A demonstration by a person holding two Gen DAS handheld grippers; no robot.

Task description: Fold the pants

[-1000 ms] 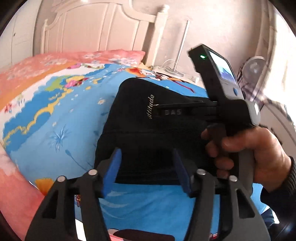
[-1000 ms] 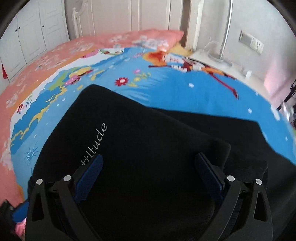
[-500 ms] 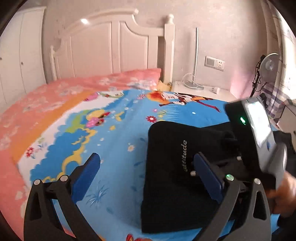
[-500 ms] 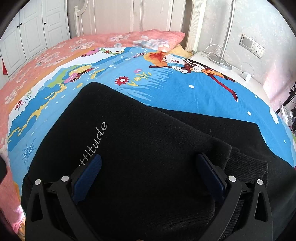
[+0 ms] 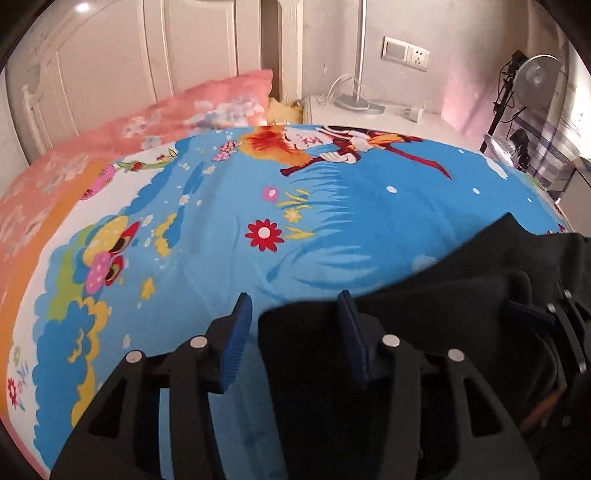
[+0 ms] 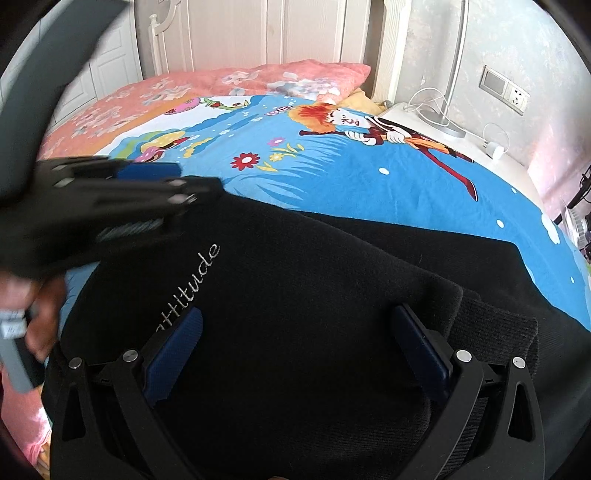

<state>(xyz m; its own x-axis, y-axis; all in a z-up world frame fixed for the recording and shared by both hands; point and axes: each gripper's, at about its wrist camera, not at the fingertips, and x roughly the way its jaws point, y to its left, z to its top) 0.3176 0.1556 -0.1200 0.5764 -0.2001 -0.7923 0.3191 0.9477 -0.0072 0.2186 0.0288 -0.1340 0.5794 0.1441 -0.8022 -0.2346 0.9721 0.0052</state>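
The black pants (image 6: 295, 295) lie folded on the blue cartoon bedsheet (image 6: 332, 173), with "attitude" stitched in white. My right gripper (image 6: 295, 343) is open, low over the middle of the folded pants, empty. My left gripper (image 5: 291, 332) is open with a narrower gap, at the far left corner of the pants (image 5: 424, 314); the corner lies between its pads, not pinched. The left gripper also shows blurred in the right wrist view (image 6: 122, 192) at the pants' far left corner. The right gripper's blue pad (image 5: 528, 310) shows at the right edge of the left wrist view.
A pink floral pillow (image 6: 258, 79) and white headboard (image 6: 258, 33) are at the far end. A white nightstand (image 6: 443, 129) with a lamp base, cable and charger stands at the far right. A fan (image 5: 539, 77) stands by the right wall.
My left gripper swung right and down to the far left corner of the pants and its jaws narrowed from wide open. The right gripper stayed open over the pants.
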